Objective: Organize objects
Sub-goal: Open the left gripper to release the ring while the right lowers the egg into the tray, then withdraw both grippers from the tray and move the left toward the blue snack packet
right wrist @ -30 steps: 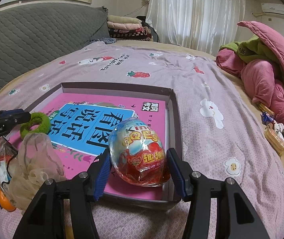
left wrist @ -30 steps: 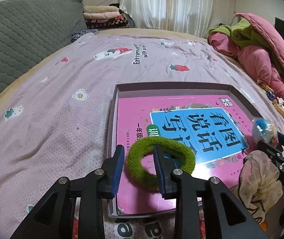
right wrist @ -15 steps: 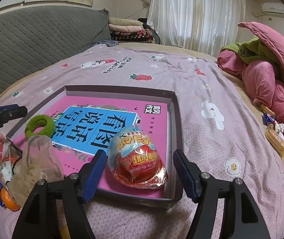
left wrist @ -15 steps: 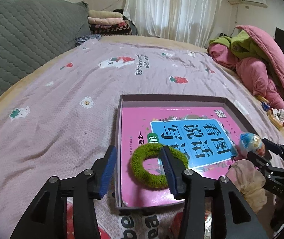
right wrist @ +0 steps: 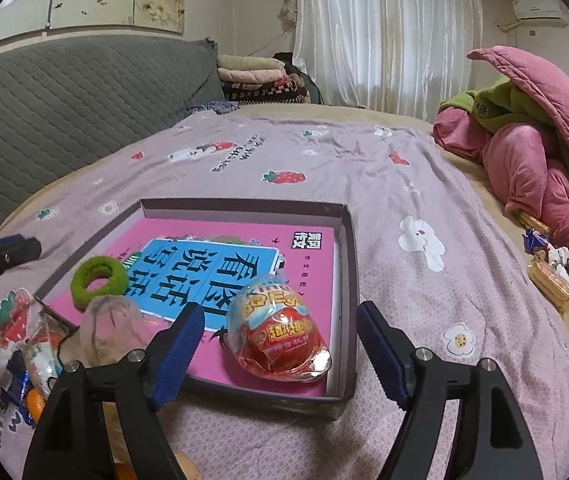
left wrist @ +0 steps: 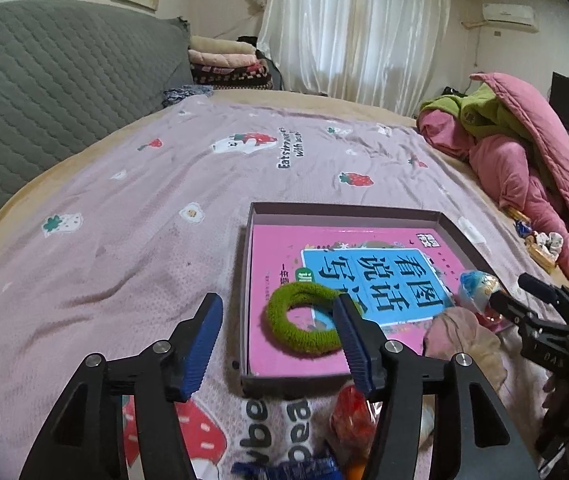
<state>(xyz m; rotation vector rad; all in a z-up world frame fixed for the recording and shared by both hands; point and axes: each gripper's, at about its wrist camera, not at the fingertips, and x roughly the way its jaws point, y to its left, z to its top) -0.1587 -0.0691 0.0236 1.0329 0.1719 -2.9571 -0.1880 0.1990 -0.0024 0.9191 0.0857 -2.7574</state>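
1. Left gripper (left wrist: pixel 278 336): its jaws, earlier astride one side of the green hair ring (left wrist: pixel 308 322), had just been opening and stood wide, drawn back; the ring lay free on the pink book (left wrist: pixel 284 248) inside the box (left wrist: pixel 348 211).
2. Right gripper (right wrist: pixel 280 354): its jaws had just been opening, standing wide off the wrapped toy egg (right wrist: pixel 280 340), which rested in the box's near corner.

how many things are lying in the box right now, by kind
pink workbook: 1
green hair scrunchie: 1
foil-wrapped surprise egg: 1
total in the dark shallow box: 3
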